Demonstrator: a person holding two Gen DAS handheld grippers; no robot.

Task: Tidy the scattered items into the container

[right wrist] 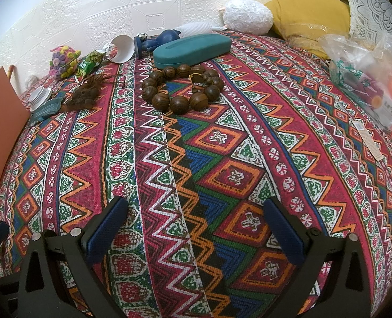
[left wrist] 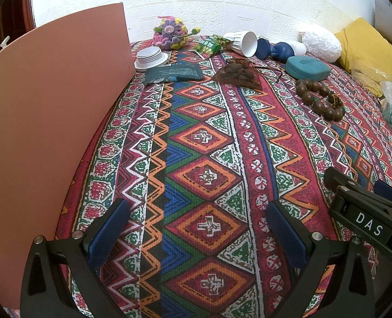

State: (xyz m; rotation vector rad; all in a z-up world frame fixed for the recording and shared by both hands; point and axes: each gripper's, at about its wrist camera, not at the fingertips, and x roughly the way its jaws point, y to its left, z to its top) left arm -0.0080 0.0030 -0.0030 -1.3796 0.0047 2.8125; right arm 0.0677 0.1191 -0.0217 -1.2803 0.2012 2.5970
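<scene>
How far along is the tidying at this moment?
Nothing looks done: the bead bracelet, teal case, white cup and snack packet all lie on the patterned cloth. Nothing in hand: left hand-held gripper and right hand-held gripper are open, empty. Every item remains to collect.

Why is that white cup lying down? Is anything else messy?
The white cup is tipped on its side near the wall, open end facing out. Beside it the green snack packet lies crumpled. Nothing looks spilled or broken.
</scene>
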